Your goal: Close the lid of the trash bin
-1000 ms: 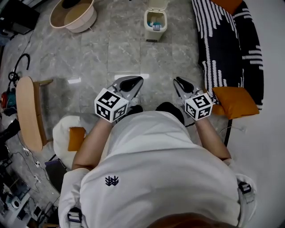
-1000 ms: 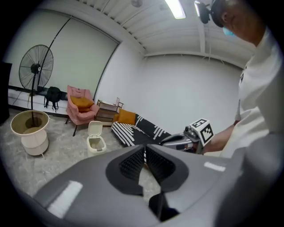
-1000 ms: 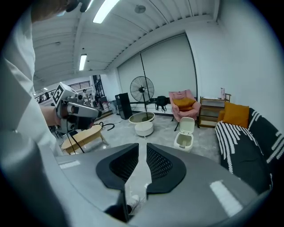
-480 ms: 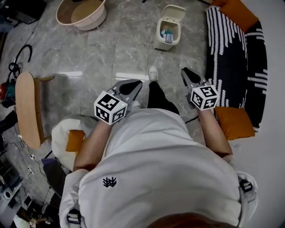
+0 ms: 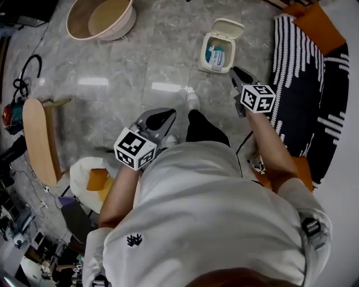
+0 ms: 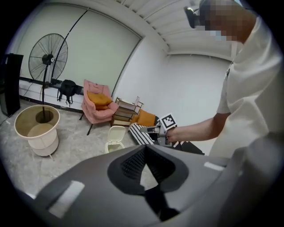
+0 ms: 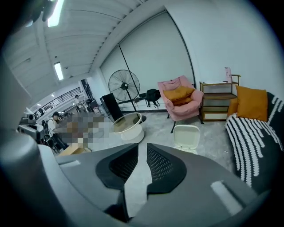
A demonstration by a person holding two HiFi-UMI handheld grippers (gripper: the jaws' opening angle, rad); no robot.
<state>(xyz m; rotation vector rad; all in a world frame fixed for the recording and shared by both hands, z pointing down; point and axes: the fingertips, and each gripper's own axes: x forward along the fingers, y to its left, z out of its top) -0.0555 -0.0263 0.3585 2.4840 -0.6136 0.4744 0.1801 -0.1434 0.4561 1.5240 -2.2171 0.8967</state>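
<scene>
A small cream trash bin point(image 5: 217, 55) stands on the grey tiled floor with its lid point(image 5: 228, 27) swung up and back; a blue and white packet lies inside. My right gripper point(image 5: 238, 74) hangs just right of the bin's near corner, empty, its jaws drawn together to a narrow slit. The right gripper view has the bin point(image 7: 186, 138) straight ahead, lid upright. Further back, by the person's body, my left gripper point(image 5: 160, 117) is shut on nothing. From the left gripper view the bin point(image 6: 116, 138) sits ahead with the right gripper point(image 6: 152, 130) beside it.
A round beige tub point(image 5: 100, 17) stands at the far left. A black and white striped throw point(image 5: 305, 78) with an orange cushion point(image 5: 317, 28) lies right of the bin. A wooden stool point(image 5: 36, 140) is at the left. A pink armchair point(image 6: 98, 106) and a fan point(image 6: 48, 57) stand behind.
The person has stepped towards the bin. My right gripper has reached forward until it is next to the bin's near corner. The left gripper stayed close to the body.
</scene>
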